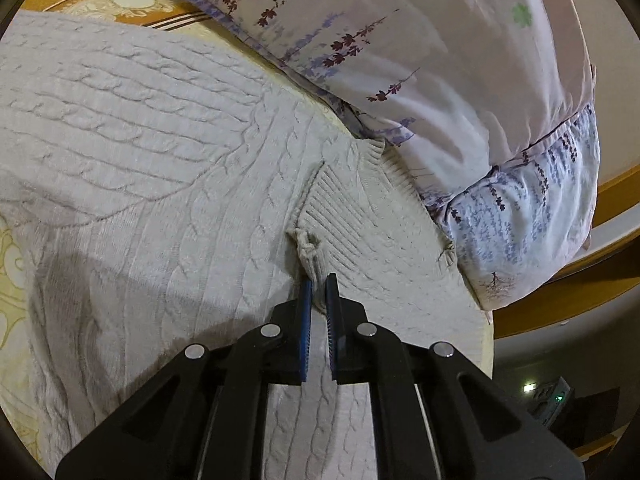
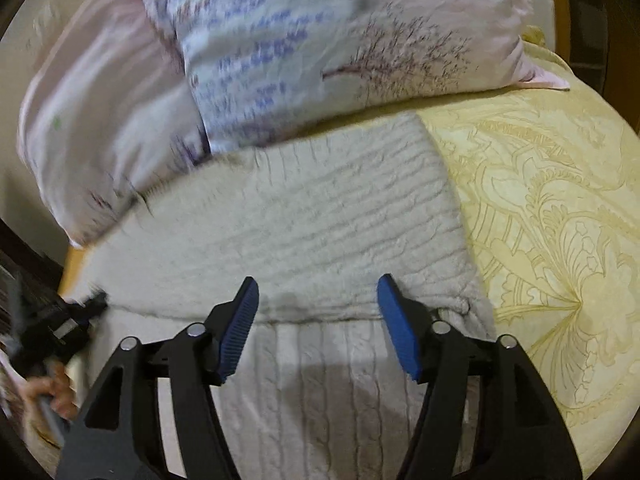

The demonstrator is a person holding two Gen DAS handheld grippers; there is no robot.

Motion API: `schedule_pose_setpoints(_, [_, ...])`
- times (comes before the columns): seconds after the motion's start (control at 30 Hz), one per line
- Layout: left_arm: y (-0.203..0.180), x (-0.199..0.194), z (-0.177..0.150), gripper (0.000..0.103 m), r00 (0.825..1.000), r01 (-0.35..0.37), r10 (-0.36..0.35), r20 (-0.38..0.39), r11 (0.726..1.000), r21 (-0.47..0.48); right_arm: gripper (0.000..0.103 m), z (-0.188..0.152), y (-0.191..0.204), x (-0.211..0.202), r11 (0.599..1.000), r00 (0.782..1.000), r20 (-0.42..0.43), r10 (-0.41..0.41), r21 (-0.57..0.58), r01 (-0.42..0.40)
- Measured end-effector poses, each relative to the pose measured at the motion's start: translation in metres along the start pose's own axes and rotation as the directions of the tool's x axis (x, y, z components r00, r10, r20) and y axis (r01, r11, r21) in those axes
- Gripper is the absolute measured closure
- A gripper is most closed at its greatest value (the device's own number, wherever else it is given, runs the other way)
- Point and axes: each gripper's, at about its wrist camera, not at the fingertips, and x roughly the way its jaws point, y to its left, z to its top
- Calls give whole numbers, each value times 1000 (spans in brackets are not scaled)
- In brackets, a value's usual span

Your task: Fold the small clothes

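Observation:
A cream cable-knit sweater [image 1: 140, 140] lies spread on a bed, and a sleeve with a ribbed cuff [image 1: 332, 208] is folded over its body. My left gripper [image 1: 319, 282] is shut on the sweater, pinching a fold of knit just below the cuff. In the right wrist view the sweater [image 2: 320, 208] fills the middle, with a folded edge crossing under my right gripper [image 2: 318, 282]. That gripper is open and hovers over the knit with nothing pressed between its blue pads [image 2: 240, 328]. The left gripper [image 2: 96, 300] shows at the sweater's left edge, held by a hand [image 2: 44, 392].
Floral pillows [image 1: 400, 60] [image 2: 320, 40] lie right against the sweater's far edge. A yellow patterned bedspread [image 2: 540, 240] spreads out to the right of the sweater. The wooden bed frame [image 1: 560, 300] and the dark floor lie past the mattress edge.

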Motion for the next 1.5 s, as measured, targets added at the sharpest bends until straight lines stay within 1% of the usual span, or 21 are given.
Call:
schedule_pose_setpoints(0.13, [-1, -5, 0, 96, 1000, 12, -12, -14, 1000, 7, 23, -5, 17, 5, 995, 999, 5, -49, -83, 49])
schedule_pose_setpoints(0.23, [6, -27, -1, 95, 999, 35, -35, -13, 999, 16, 19, -5, 18, 7, 996, 999, 3, -41, -80, 42])
schedule_pose_setpoints(0.27, [11, -37, -1, 85, 999, 36, -36, -7, 999, 16, 19, -4, 18, 6, 997, 999, 1, -33, -72, 33])
schedule_pose_setpoints(0.3, [20, -52, -1, 64, 999, 34, -34, 9, 999, 9, 19, -3, 16, 5, 998, 1000, -1, -23, -62, 23])
schedule_pose_setpoints(0.33, [27, -64, -1, 48, 999, 25, -25, 30, 1000, 0, 19, -2, 14, 4, 999, 1000, -4, -8, -49, 8])
schedule_pose_setpoints(0.4, [46, -93, 1, 47, 996, 1, 1, 93, 1000, -22, 19, 0, 12, 2, 999, 1000, -15, 9, -32, -9])
schedule_pose_setpoints(0.47, [72, -126, 6, 47, 986, -36, 46, 159, 997, -63, 19, 1, 10, 1, 1000, 1000, -17, 21, -20, -22])
schedule_pose_setpoints(0.53, [101, -154, 13, 47, 968, -90, 118, 222, 987, -134, 18, 2, 10, 0, 1000, 999, -16, 28, -13, -28])
schedule_pose_setpoints(0.6, [126, -171, 19, 47, 952, -129, 180, 246, 969, -209, 17, 2, 11, 0, 1000, 999, -15, 30, -10, -30])
schedule_pose_setpoints(0.67, [148, -181, 24, 48, 944, -139, 211, 255, 952, -273, 16, 2, 12, -1, 1000, 1000, -13, 29, -8, -29])
schedule_pose_setpoints(0.77, [166, -179, 31, 51, 944, -123, 215, 251, 934, -336, 16, 3, 12, -2, 1000, 999, -21, 28, 0, -28])
schedule_pose_setpoints(0.8, [171, -177, 34, 55, 947, -97, 196, 255, 929, -357, 16, 2, 11, -1, 1000, 999, -21, 29, 2, -29])
schedule_pose_setpoints(0.87, [176, -174, 39, 57, 948, -64, 176, 266, 922, -382, 16, 2, 10, -1, 999, 999, -21, 36, 13, -35])
schedule_pose_setpoints(0.97, [186, -172, 49, 59, 942, -14, 157, 298, 902, -431, 16, 2, 6, -1, 998, 998, -19, 57, 18, -56])
schedule_pose_setpoints(1.1, [196, -172, 61, 66, 932, 7, 167, 321, 879, -477, 16, 1, 4, -1, 998, 998, -20, 66, 27, -65])
schedule_pose_setpoints(1.2, [202, -174, 67, 76, 926, -3, 184, 330, 877, -480, 16, 1, 3, -1, 997, 997, -21, 72, 31, -71])
schedule_pose_setpoints(1.27, [206, -173, 71, 87, 922, -12, 196, 335, 878, -479, 16, 1, 3, -3, 996, 997, -20, 79, 35, -78])
schedule_pose_setpoints(1.3, [207, -173, 72, 95, 920, -12, 197, 339, 878, -478, 16, 0, 2, -4, 996, 996, -19, 83, 38, -82])
schedule_pose_setpoints(1.4, [197, -175, 76, 97, 909, -13, 195, 368, 897, -442, 16, 0, 2, -9, 995, 995, -7, 95, 39, -94])
schedule_pose_setpoints(1.47, [178, -179, 80, 97, 903, -9, 168, 396, 928, -373, 16, 1, 3, -14, 995, 995, 8, 97, 33, -97])
schedule_pose_setpoints(1.5, [164, -181, 82, 97, 901, 6, 138, 410, 944, -331, 16, 2, 4, -18, 995, 995, 19, 98, 29, -99])
